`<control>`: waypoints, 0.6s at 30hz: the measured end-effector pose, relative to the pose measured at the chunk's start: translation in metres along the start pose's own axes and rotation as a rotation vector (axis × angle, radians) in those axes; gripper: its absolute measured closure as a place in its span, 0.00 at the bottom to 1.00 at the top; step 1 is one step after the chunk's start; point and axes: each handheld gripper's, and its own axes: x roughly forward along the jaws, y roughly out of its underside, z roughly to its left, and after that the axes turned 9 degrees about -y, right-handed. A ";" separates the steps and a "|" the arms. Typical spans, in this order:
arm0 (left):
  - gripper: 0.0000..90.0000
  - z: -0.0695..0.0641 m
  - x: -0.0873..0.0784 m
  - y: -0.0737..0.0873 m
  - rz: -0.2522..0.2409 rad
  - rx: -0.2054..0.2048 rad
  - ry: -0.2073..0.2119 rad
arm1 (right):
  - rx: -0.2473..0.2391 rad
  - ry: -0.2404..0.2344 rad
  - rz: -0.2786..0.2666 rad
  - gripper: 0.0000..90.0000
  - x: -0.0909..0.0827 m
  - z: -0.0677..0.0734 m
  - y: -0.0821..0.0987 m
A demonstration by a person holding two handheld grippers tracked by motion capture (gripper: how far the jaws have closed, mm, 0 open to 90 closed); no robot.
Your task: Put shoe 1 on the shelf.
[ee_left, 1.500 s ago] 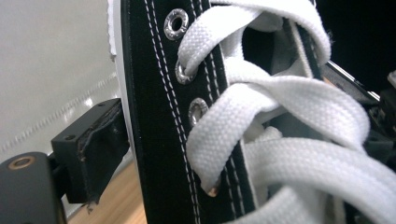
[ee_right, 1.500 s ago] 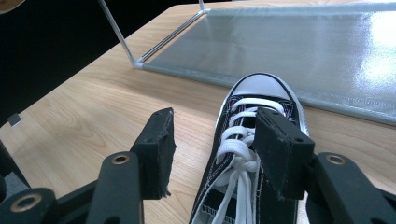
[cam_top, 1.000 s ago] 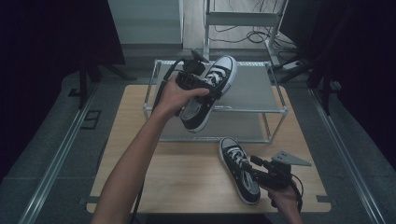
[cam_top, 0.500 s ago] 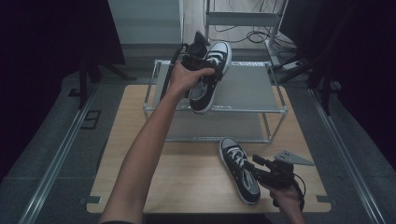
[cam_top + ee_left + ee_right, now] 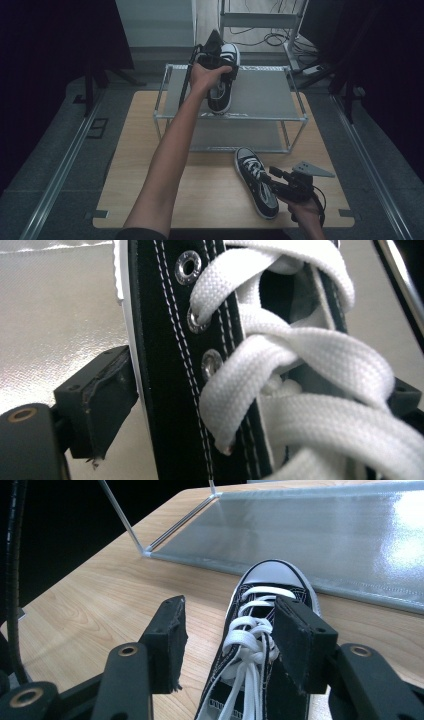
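Two black-and-white sneakers are in play. The held sneaker (image 5: 220, 90) is clamped by the left gripper (image 5: 212, 62) over the top shelf of the wire rack (image 5: 300, 107), toe pointing toward twelve o'clock and heel just above the shelf's front rail at six; in the left gripper view the jaws press against the sides of the shoe at the laces (image 5: 300, 355), with the silvery shelf sheet behind it. On the top shelf there is bare room at three o'clock of this shoe, reaching to the right rail, and a narrower strip at nine o'clock up to the left rail. The second sneaker (image 5: 256, 182) lies on the wooden table (image 5: 150, 190) at about five o'clock from the rack, toe close to the rack's lower front edge. The right gripper (image 5: 280, 180) sits at three o'clock of that shoe, and in the right gripper view its jaws stand apart, one on either side of the laced upper (image 5: 250, 645), the left jaw clear of the shoe; whether the right jaw touches it I cannot tell. The table has open wood from seven to nine o'clock, out to its left edge.
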 end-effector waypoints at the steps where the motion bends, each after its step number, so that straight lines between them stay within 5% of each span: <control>1: 0.12 0.001 0.002 -0.001 0.002 -0.009 -0.004 | 0.000 -0.001 0.000 0.52 0.000 0.000 0.000; 10: 0.12 0.010 0.017 -0.009 0.028 -0.106 -0.063 | -0.005 -0.009 0.015 0.52 0.005 0.002 0.002; 18: 0.12 0.014 0.028 -0.010 0.050 -0.127 -0.061 | -0.003 -0.005 0.016 0.52 0.005 0.001 0.002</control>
